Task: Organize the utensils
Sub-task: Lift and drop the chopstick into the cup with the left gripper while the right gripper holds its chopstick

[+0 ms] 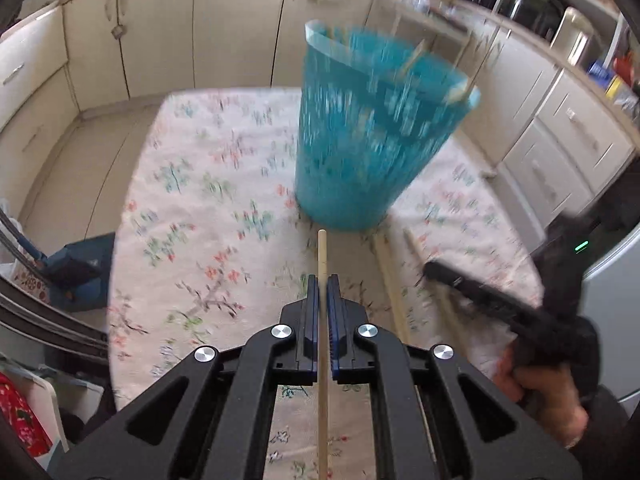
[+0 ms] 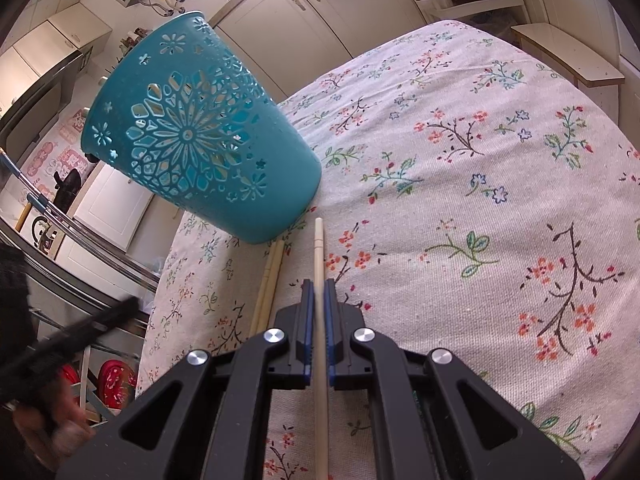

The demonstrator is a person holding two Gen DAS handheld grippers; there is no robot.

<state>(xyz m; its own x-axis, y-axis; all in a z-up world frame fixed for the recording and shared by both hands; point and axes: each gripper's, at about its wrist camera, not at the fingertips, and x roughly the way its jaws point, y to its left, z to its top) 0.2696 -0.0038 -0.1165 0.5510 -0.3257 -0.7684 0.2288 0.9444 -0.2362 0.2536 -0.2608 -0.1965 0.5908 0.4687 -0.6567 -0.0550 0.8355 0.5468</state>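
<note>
A teal perforated plastic basket stands upright on the floral tablecloth; it also shows in the right wrist view. Pale wooden sticks poke above its rim. My left gripper is shut on a wooden chopstick that points toward the basket's base. My right gripper is shut on another wooden chopstick, its tip near the basket's base. Two more chopsticks lie on the cloth just left of the right gripper, under the basket's edge; they also show in the left wrist view.
The table is covered by a floral cloth. The right gripper and the hand holding it appear at the right of the left wrist view. Kitchen cabinets surround the table. A blue mop head sits on the floor left.
</note>
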